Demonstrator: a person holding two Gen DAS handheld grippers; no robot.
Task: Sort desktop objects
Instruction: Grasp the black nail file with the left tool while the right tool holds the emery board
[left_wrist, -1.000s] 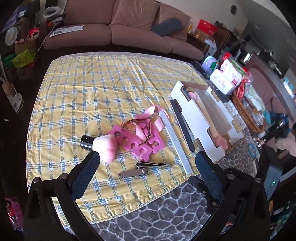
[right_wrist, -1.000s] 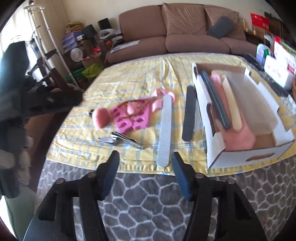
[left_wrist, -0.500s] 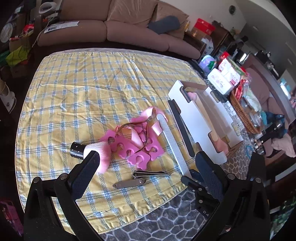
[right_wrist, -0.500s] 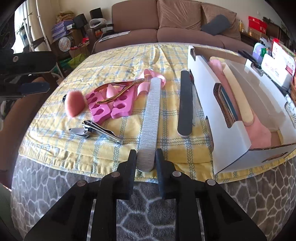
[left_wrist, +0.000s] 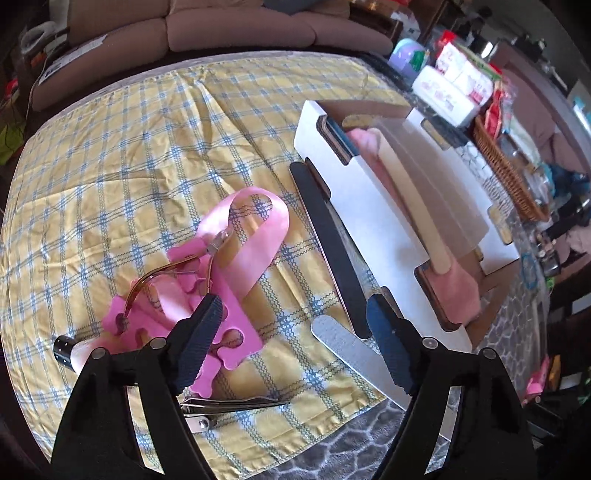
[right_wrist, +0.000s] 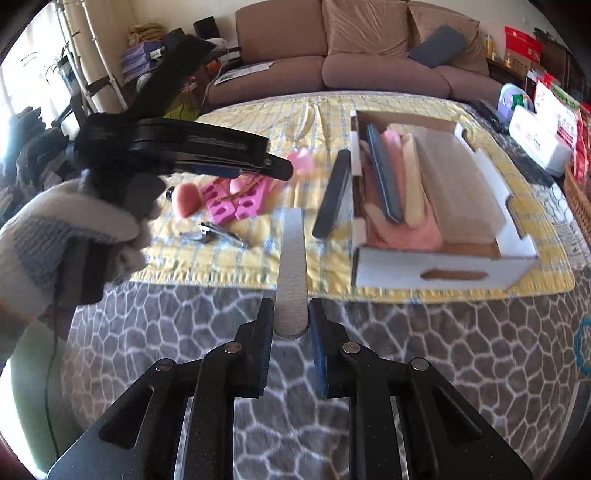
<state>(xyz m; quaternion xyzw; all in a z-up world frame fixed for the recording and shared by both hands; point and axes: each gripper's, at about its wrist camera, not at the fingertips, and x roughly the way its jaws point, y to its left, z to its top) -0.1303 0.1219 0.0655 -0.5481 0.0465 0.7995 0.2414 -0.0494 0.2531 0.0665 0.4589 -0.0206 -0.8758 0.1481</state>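
Observation:
My right gripper (right_wrist: 291, 325) is shut on the near end of a long grey nail file (right_wrist: 293, 266), lifted off the yellow checked cloth (right_wrist: 229, 258); the file also shows in the left wrist view (left_wrist: 354, 354). My left gripper (left_wrist: 295, 343) is open and empty above pink toe separators (left_wrist: 229, 332), cuticle nippers (left_wrist: 173, 269), a pink ribbon (left_wrist: 255, 236) and nail clippers (left_wrist: 229, 406). A black file (left_wrist: 328, 243) lies beside the white box (left_wrist: 384, 229), which holds files and pink items. A pink brush (right_wrist: 186, 199) lies at the left.
A grey stone-pattern cover (right_wrist: 406, 332) hangs over the table's front edge. White packets (left_wrist: 447, 88) and a wicker basket (left_wrist: 506, 166) stand to the right of the box. A brown sofa (right_wrist: 351, 70) is behind the table.
My right gripper has pulled back and up with the grey file in its grip. My left gripper has moved forward and lower over the pink items.

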